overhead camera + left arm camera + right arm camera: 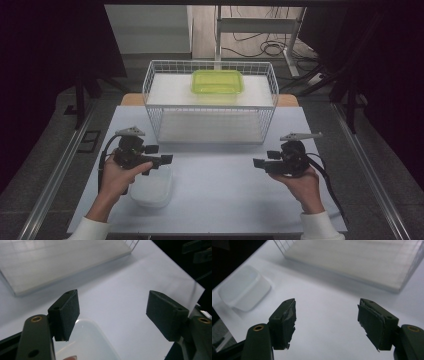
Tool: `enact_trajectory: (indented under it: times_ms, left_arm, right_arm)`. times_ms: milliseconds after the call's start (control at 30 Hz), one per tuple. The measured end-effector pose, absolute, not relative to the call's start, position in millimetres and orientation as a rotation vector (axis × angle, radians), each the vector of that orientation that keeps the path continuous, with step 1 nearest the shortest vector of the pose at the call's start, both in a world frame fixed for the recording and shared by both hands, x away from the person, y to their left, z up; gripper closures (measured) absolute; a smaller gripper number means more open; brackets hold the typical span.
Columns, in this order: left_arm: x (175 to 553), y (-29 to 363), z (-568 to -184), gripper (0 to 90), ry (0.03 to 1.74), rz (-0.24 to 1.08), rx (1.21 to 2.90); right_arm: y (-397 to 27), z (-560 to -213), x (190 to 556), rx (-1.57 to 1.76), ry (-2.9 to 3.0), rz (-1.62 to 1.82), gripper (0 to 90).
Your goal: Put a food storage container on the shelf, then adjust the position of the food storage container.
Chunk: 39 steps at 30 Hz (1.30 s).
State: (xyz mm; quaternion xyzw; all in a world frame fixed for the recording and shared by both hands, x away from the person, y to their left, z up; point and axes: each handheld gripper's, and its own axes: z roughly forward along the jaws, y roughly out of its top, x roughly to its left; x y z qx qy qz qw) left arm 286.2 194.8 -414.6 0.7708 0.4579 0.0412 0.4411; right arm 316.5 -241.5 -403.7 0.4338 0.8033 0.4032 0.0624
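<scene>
Two hands hold two grippers, left gripper (166, 159) and right gripper (258, 163), jaws apart, empty; one white tub (152, 189), one green box (218, 81).

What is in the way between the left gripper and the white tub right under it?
Nothing visible. The left gripper hangs with open, empty jaws just above the translucent white container on the table. Only bare air lies between them; the wire basket stands farther back.
</scene>
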Motion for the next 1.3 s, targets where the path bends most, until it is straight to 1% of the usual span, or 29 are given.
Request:
enact_trajectory:
  times_ms: [67,100,233,433,667,867,1300]
  left_arm:
    - [284,195,-418,26.4,1.137,0.101,1.925]
    - [279,196,-423,26.8,1.138,0.110,1.931]
    - [267,201,-435,27.5,1.152,0.132,1.932]
    - [258,206,-446,28.5,1.160,0.138,1.967]
    - [254,211,-446,28.6,1.166,0.132,1.938]
    - [251,210,-448,27.1,1.185,0.149,1.956]
    - [239,235,-457,26.9,1.266,0.187,1.959]
  right_arm:
    - [-242,-408,313,1.321,2.439,1.219,30.9]
    - [-243,-416,309,1.326,2.476,1.171,30.9]
    - [-246,-423,301,1.328,2.486,1.166,30.9]
    - [-248,-434,296,1.339,2.489,1.174,30.9]
    - [-244,-439,294,1.313,2.485,1.151,30.9]
    - [-242,-443,293,1.298,2.483,1.107,30.8]
    - [-247,-453,291,1.347,2.496,1.100,30.6]
